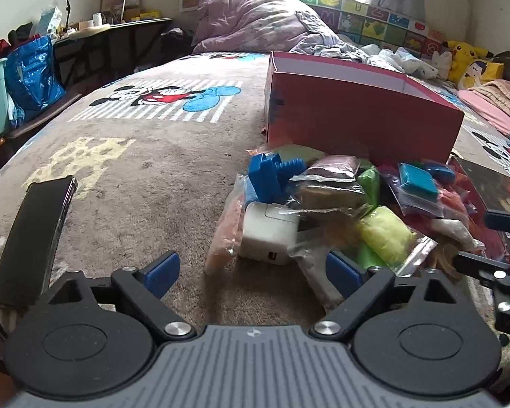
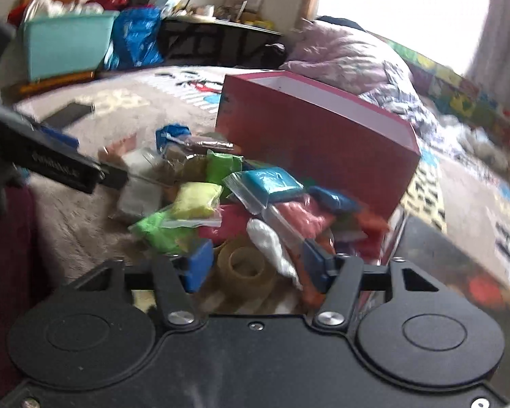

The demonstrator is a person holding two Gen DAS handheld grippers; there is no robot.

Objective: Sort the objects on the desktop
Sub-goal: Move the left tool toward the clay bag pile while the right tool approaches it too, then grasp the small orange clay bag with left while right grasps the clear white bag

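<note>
Across the Mickey-print blanket (image 1: pixel 146 156) on the bed, a heap of small items lies against the near long wall of a red box (image 1: pixel 357 115), whose open top shows white inner walls; its long axis runs left-near to right-far in both views. Much of the heap is hard to read: clear bags overlap, and the right wrist view is blurred throughout (edges smear, small print is unreadable). A white charger block (image 1: pixel 270 234) lies at the heap's near left edge, partly under crinkled plastic, beside a blue plastic bolt (image 1: pixel 275 173). A yellow clay bag (image 1: pixel 386 234) and a teal clay bag (image 1: pixel 418 183) lie on top. A black phone (image 1: pixel 34 238) lies well apart at left, its long axis pointing away from the camera.

The left claw (image 1: pixel 251 272) is spread wide, nothing between its blue pads, just short of the charger. The right claw (image 2: pixel 258 265) is also spread, its pads flanking a roll of clear tape (image 2: pixel 244 265); whether they touch it I cannot tell.
</note>
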